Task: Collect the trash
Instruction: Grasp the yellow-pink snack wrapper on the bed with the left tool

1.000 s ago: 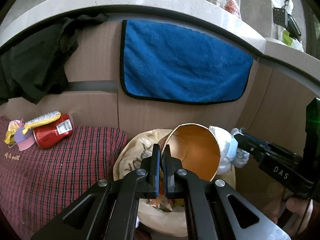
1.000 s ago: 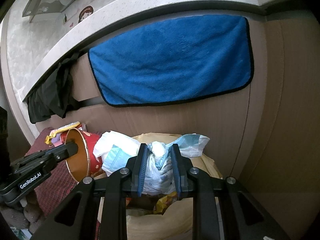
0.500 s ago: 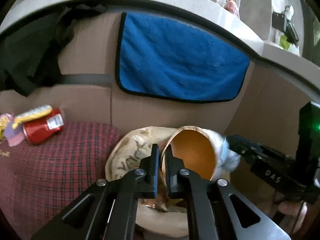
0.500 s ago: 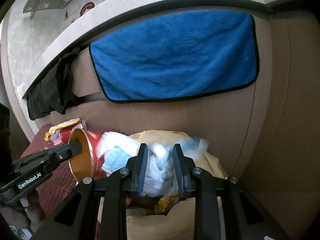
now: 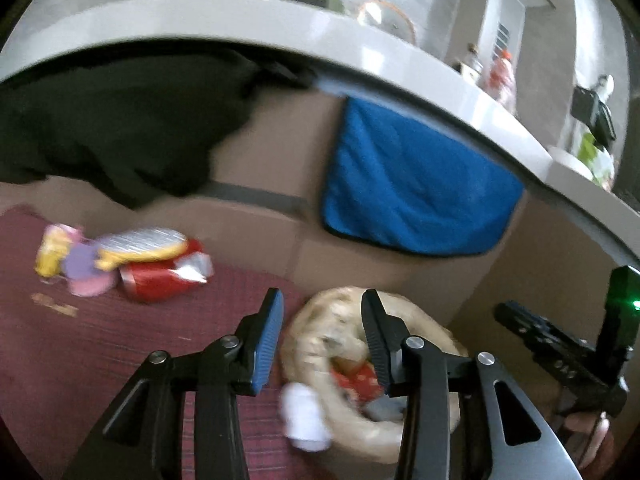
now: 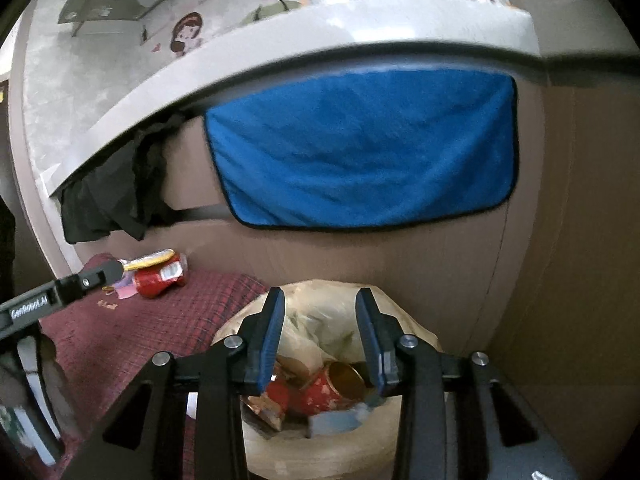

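Both grippers, left (image 5: pixel 322 336) and right (image 6: pixel 320 340), now gape empty above the bag (image 6: pixel 416 330); the cup (image 6: pixel 338 386) and tissue they held have dropped in. A red can (image 5: pixel 160 278) remains on the cloth (image 5: pixel 120 340).

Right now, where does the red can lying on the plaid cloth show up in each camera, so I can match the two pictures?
Left wrist view: the red can lies at left of centre on the plaid cloth, under a silver wrapper.
Right wrist view: the red can sits far left, just beyond the other gripper's tip.
Shared landmark: the blue towel hanging on the cabinet front.
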A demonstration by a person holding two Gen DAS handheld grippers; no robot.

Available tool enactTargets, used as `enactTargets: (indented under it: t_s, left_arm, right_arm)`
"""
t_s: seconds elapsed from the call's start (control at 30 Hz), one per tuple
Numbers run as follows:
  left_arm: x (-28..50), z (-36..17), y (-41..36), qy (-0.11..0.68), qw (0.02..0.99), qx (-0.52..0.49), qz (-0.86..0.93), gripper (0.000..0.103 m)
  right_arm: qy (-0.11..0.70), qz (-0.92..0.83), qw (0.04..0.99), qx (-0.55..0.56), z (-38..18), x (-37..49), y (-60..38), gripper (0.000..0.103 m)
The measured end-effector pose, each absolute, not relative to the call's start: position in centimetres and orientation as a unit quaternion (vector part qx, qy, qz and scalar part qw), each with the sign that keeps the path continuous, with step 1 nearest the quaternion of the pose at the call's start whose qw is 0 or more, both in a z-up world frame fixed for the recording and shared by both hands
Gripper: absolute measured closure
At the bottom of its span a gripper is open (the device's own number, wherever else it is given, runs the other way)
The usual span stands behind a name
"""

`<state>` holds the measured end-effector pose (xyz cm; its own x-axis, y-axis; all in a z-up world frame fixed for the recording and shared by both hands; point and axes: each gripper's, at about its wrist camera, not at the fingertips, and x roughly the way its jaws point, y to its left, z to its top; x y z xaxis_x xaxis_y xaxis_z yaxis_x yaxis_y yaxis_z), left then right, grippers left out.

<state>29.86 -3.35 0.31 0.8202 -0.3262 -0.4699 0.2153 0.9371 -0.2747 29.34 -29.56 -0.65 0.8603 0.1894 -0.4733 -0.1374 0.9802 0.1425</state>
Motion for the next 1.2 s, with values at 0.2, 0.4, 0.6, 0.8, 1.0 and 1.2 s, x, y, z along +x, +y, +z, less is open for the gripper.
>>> enactTargets:
  t_s: [0.2, 0.4, 0.6, 0.8, 1.0, 1.2]
  left_arm:
    - [28.6, 1.6, 4.9, 0.243, 0.961, -0.116, -0.066, 0.061]
    - [28.2, 0.4, 12.8, 0.239, 0.961, -0.141, -0.008, 0.061]
    - [30.4, -2.3, 18.1, 0.255, 0.956, -0.14, -0.02, 0.057]
    - [35.0, -5.2, 21.4, 0.29, 0.943, -0.156, -0.045, 0.055]
    - [40.3, -7.6, 26.7, 0.313, 0.921, -0.23, -0.005, 0.049]
    - [45.1, -10.7, 27.2, 0.371, 0.9, -0.226, 0.029, 0.047]
  right_arm:
    - [0.239, 0.121, 0.963, 0.019, 1.4, 28.8, -24.8, 0.068]
    - [0.234, 0.161, 0.959, -0.003, 2.1, 30.0, -18.8, 0.068]
    - [0.266, 0.191, 0.945, -0.014, 0.6, 32.6, -13.3, 0.068]
    - [0.299, 0.205, 0.932, -0.034, -1.2, 35.2, -9.0, 0.068]
    - [0.325, 0.208, 0.922, -0.036, -2.6, 37.2, -7.1, 0.068]
    - [0.337, 0.21, 0.917, -0.038, -2.6, 38.9, -4.8, 0.068]
